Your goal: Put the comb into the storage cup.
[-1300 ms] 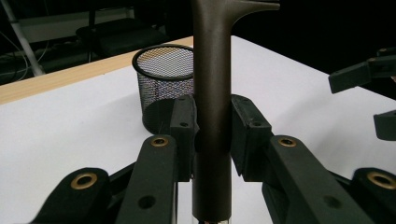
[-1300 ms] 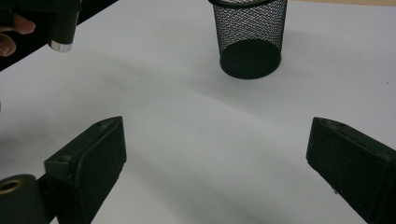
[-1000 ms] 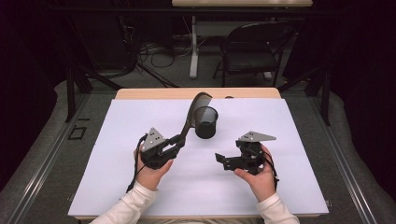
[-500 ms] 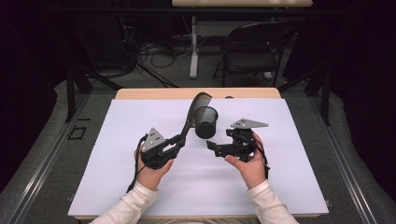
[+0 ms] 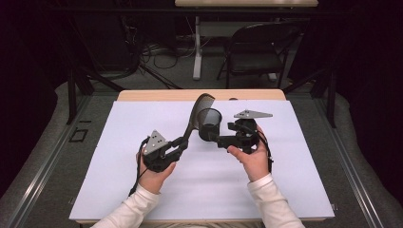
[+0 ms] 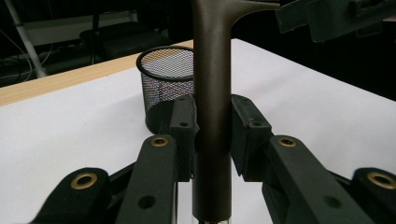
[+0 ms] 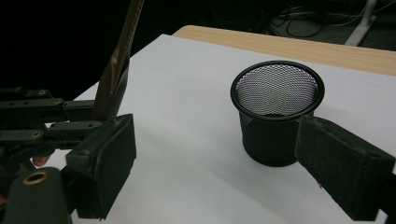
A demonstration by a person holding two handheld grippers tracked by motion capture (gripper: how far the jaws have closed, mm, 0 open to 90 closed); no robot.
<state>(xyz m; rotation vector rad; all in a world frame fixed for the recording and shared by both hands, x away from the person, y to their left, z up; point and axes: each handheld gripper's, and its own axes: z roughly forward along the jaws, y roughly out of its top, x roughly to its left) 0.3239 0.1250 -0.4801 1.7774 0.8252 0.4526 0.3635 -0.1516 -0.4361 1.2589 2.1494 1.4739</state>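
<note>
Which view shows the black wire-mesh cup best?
Right gripper view: the black wire-mesh cup shows whole, rim to base, on the white sheet. The left gripper view hides part behind the brown comb handle; in the high view it is small.

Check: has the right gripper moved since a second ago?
Yes. The right gripper moved left and away from the person, up to the black mesh cup; its jaws have been closing.

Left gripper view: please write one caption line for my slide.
Left claw clamps the brown comb handle, with the black mesh cup behind on the white table.
</note>
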